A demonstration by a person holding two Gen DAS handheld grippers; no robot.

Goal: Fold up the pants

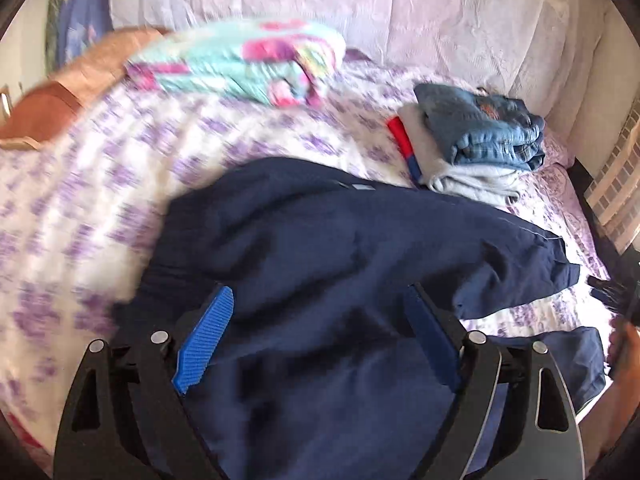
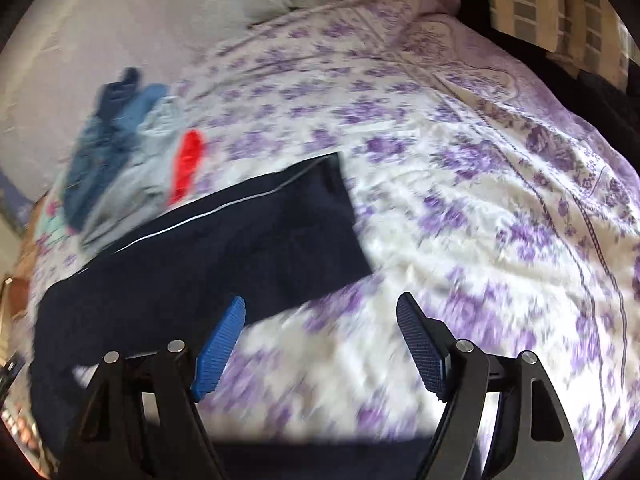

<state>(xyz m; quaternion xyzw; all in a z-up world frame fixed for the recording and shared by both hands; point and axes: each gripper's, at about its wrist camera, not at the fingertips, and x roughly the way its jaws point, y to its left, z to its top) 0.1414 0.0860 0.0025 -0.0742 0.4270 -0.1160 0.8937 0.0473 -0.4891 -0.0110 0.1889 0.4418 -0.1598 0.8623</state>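
Note:
Dark navy pants point(image 1: 340, 248) lie crumpled on a bed with a purple-flowered sheet point(image 1: 100, 184). My left gripper point(image 1: 320, 304) is open just above the pants' bunched middle, its blue pads point(image 1: 208, 328) spread wide with nothing between them. In the right wrist view a pant leg point(image 2: 224, 232) with a thin white side stripe stretches from the left to the middle. My right gripper point(image 2: 320, 312) is open over the sheet by the leg's near edge, holding nothing.
A stack of folded clothes, jeans point(image 1: 488, 128) on grey cloth with a red band, sits behind the pants, also in the right wrist view point(image 2: 116, 168). A folded pink and turquoise cloth point(image 1: 240, 68) lies further back left. White pillows point(image 1: 360, 8) line the far side.

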